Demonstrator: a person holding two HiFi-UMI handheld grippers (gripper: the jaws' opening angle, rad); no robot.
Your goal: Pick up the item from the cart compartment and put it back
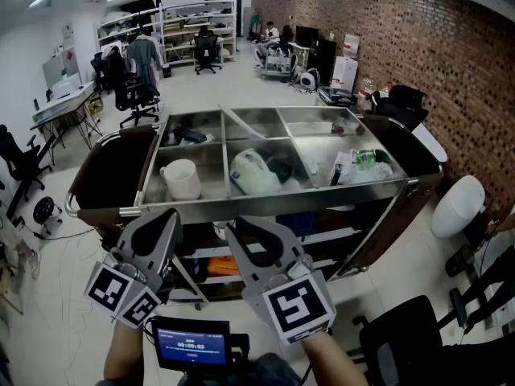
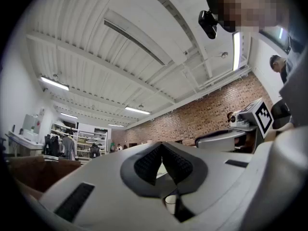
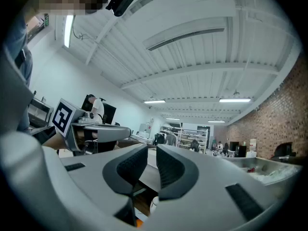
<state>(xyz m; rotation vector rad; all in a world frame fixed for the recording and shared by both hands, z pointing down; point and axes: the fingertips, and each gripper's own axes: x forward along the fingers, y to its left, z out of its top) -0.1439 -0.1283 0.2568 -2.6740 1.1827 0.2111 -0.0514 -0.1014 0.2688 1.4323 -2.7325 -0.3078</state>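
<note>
I hold both grippers low in front of the steel cart (image 1: 354, 193), short of its front rim, and neither one carries anything. My left gripper (image 1: 167, 214) is clenched. In the left gripper view (image 2: 161, 147) the ribbed pads (image 2: 147, 163) meet at their tips, with only a wedge-shaped gap below them, and a white cup (image 2: 171, 203) shows through that gap farther off. My right gripper (image 1: 241, 225) is released. In the right gripper view (image 3: 151, 154) a narrow slot runs between its two pads (image 3: 127, 166), and nothing stands in the slot.

Each gripper also shows in the other's view. My right marker cube (image 2: 262, 114) shows at the right of the left gripper view. My left marker cube (image 3: 62, 115) shows at the left of the right gripper view.

The cart's top is split into compartments, and everything still lies inside them. A white mug (image 1: 181, 178) stands upright in the front left compartment, the one nearest my left gripper. A white jug (image 1: 251, 173) lies in the front middle one, with something dark just beside it. A heap of packets (image 1: 358, 167) with a green-labelled bottle fills the front right one. The back left compartment holds a few dark things that I cannot make out. I cannot tell which of these is the one to lift, and my jaws are well apart from all of them.
</note>
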